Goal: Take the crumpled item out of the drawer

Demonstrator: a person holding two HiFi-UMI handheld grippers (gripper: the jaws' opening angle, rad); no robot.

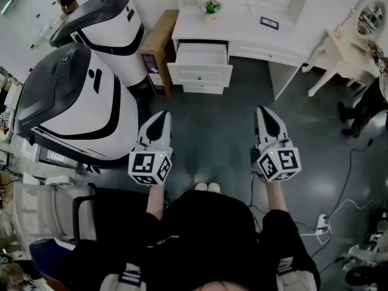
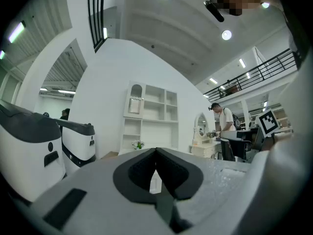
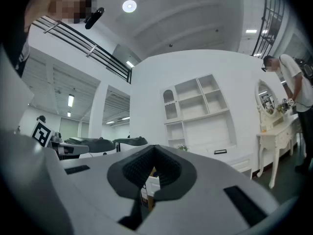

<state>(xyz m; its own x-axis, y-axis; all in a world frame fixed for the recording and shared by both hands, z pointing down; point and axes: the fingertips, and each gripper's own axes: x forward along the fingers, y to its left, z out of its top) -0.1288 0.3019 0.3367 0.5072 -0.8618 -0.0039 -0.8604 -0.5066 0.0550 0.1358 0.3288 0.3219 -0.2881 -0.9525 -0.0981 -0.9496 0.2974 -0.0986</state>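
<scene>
Standing well back from the white desk (image 1: pixel 242 26); its top drawer (image 1: pixel 201 53) is open, crumpled item not discernible inside from here. Left gripper (image 1: pixel 160 116) and right gripper (image 1: pixel 262 111) are level, jaws closed together, empty. Approach, grab and lift-out all remain.

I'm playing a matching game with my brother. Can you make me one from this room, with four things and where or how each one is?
Things:
1. drawer
2. plant
3. cardboard box
4. right gripper

Place or state:
A. shut
B. on top of the desk
C. pulled open
D. brown, right beside the desk

Pairs: 1-C, 2-B, 3-D, 4-A
</scene>
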